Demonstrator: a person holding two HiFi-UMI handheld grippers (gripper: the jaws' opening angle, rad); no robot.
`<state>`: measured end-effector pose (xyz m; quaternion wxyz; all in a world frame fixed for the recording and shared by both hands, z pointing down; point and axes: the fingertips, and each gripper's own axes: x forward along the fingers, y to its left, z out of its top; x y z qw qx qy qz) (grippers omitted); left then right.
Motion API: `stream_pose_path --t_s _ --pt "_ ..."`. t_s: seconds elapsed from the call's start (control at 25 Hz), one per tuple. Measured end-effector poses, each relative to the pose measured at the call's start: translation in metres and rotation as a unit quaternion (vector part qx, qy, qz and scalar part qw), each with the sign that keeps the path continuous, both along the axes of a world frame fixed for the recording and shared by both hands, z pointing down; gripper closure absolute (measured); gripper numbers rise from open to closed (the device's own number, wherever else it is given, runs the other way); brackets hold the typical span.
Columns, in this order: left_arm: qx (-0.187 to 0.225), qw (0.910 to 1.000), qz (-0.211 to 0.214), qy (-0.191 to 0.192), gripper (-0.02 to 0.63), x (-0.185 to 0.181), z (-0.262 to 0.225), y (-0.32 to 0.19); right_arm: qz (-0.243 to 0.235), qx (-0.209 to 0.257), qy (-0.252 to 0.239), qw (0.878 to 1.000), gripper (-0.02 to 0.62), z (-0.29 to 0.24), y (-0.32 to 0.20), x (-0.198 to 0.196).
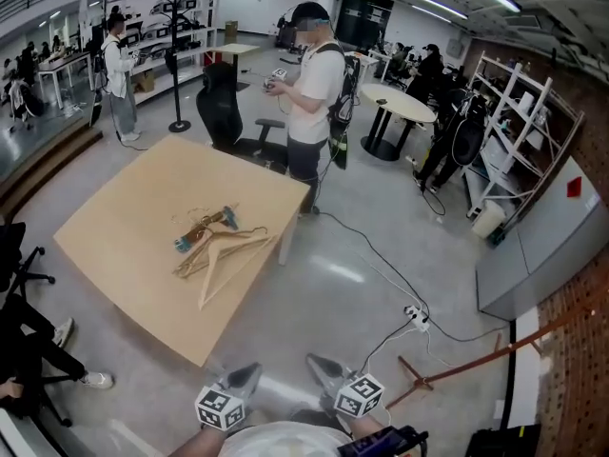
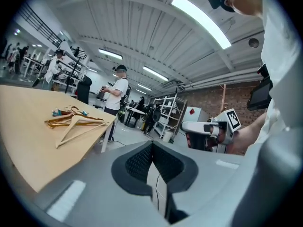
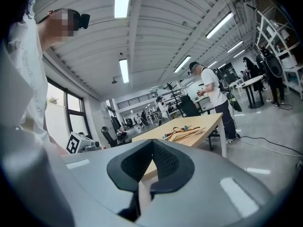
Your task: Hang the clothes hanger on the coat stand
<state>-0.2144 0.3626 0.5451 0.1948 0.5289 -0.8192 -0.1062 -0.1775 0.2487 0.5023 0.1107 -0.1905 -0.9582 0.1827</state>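
A small pile of wooden clothes hangers (image 1: 217,246) lies on the light wooden table (image 1: 133,255); one with blue clips is on top. The pile also shows in the left gripper view (image 2: 73,123) and in the right gripper view (image 3: 183,132). A reddish wooden coat stand (image 1: 476,358) stands on the floor to my right. Both grippers hang low in front of me, well short of the table. My left gripper (image 1: 245,377) (image 2: 152,148) is shut and empty. My right gripper (image 1: 322,366) (image 3: 152,145) has its jaws together too, with nothing in them.
A person in a white shirt (image 1: 312,93) stands just beyond the table's far corner, beside a black office chair (image 1: 224,112). A cable and power strip (image 1: 415,316) lie on the floor to the right. Shelving (image 1: 514,131) and a grey cabinet (image 1: 542,246) line the right side.
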Motion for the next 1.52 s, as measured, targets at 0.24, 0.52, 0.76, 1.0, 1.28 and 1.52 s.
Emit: stream_pose_path --t_s 0.24,0.52,0.76,1.0,1.28,1.52 --pt "-0.016 0.9981 -0.060 0.005 0.604 -0.040 0.009 0.036 -0.039 -0.003 -0.010 0.999 0.583 -0.001 0.015 -0.052" --pt "-0.034 0.9957 -0.086 0.008 0.604 -0.090 0.017 0.027 -0.082 -0.007 -0.012 0.997 0.583 0.011 0.014 -0.106" --pt "-0.058 0.9909 -0.122 0.005 0.604 -0.133 0.014 0.009 -0.119 -0.027 -0.022 0.992 0.582 0.005 -0.011 -0.156" --pt "-0.073 0.9864 -0.145 -0.027 0.604 -0.207 0.011 -0.028 -0.135 -0.018 -0.029 0.990 0.582 0.004 -0.049 -0.228" --pt "-0.145 0.9729 -0.179 -0.024 0.604 -0.253 0.029 -0.043 -0.157 -0.049 0.007 0.986 0.581 0.017 -0.067 -0.259" --pt "-0.184 0.9633 -0.195 -0.011 0.604 -0.283 0.037 -0.039 -0.168 -0.048 0.012 0.985 0.581 0.021 -0.069 -0.281"
